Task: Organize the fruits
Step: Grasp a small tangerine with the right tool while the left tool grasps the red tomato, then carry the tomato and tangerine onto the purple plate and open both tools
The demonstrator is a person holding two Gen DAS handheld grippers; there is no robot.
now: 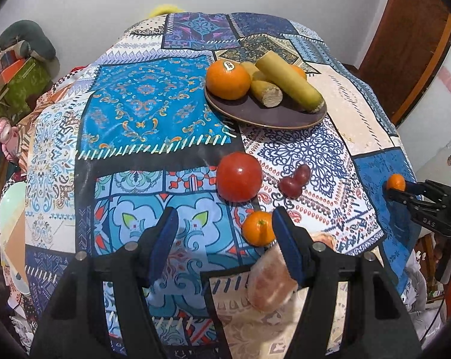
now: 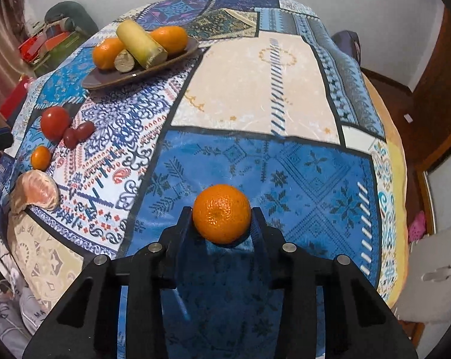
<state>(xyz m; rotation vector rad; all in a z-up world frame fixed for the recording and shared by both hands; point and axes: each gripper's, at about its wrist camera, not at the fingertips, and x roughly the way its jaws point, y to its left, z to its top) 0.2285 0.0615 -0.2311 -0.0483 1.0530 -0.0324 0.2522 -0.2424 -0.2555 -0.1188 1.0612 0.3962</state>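
Right gripper (image 2: 222,218) pinching mandarin (image 2: 221,213) between jaws, risking rolling out; left gripper (image 1: 225,239) spread, empty, crowding tangerine (image 1: 258,228) beside right jaw.

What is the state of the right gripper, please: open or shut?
Shut on the small orange: the right gripper has both fingers pressed against the fruit's sides.

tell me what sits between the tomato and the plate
Nothing: bare tablecloth separates the tomato from the plate, clearest in the left wrist view.
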